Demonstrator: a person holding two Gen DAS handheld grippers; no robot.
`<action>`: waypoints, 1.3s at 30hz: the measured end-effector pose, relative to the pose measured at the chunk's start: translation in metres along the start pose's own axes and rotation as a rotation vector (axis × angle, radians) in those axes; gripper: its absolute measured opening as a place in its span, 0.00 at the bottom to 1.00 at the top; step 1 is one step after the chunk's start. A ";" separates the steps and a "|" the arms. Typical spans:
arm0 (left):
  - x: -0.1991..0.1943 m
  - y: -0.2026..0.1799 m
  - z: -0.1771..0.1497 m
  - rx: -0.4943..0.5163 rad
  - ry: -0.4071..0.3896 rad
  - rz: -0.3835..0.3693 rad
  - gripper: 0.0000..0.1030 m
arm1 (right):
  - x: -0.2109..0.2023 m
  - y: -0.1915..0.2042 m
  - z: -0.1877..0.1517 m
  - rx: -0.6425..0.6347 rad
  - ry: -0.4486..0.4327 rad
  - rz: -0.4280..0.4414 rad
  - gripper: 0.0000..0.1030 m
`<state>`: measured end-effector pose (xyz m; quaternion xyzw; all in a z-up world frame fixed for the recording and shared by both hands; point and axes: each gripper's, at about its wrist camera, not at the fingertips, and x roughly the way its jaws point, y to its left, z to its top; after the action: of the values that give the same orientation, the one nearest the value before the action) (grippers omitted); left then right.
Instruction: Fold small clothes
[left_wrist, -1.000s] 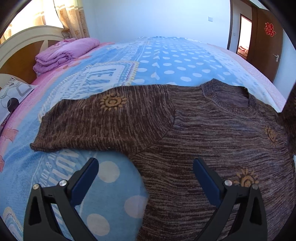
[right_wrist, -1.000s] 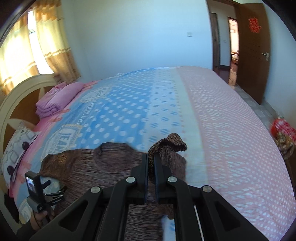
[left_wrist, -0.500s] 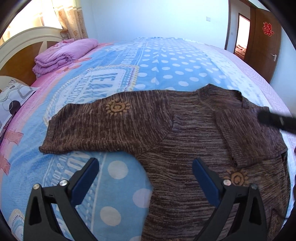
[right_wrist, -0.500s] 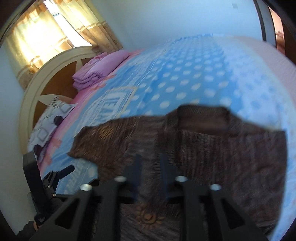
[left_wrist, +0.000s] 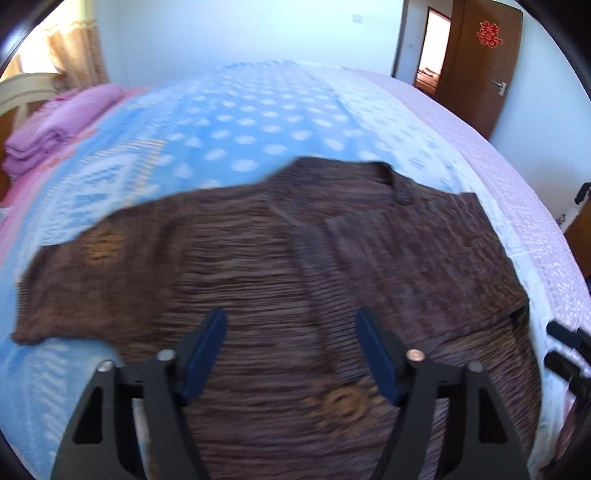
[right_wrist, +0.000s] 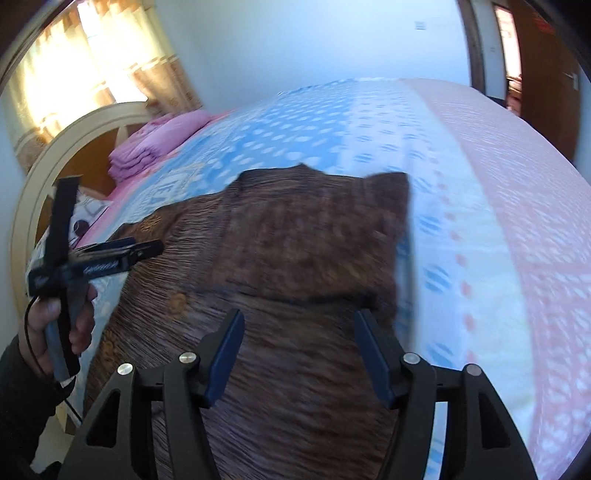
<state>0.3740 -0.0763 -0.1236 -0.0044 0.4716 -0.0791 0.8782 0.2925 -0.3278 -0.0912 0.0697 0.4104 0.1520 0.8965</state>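
On the blue dotted bed the brown knitted sweater lies flat, its right sleeve folded over the chest. Both my left claw and right claw hover spread and empty. I fear the loose sleeve slides back when I pull the other sleeve across.

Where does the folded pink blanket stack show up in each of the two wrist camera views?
Left wrist view: the folded pink blanket stack sits at the far left edge, upper part, beside the headboard.
Right wrist view: it lies upper left of centre, at the head of the bed, beyond the brown sweater.
Shared landmark: the brown sweater spread on the blue dotted bedspread, in front of both pairs of open jaws.
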 end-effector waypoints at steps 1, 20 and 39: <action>0.009 -0.004 0.001 -0.012 0.028 -0.022 0.65 | -0.002 -0.009 -0.006 0.011 -0.005 -0.001 0.62; 0.014 -0.017 0.001 -0.002 -0.051 -0.032 0.10 | 0.003 -0.034 -0.035 0.027 -0.045 -0.016 0.62; 0.028 -0.024 -0.016 0.019 -0.069 0.018 0.28 | 0.035 -0.087 0.004 0.107 0.022 -0.361 0.59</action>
<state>0.3729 -0.1027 -0.1541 0.0055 0.4401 -0.0752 0.8948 0.3364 -0.3983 -0.1354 0.0411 0.4334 -0.0327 0.8997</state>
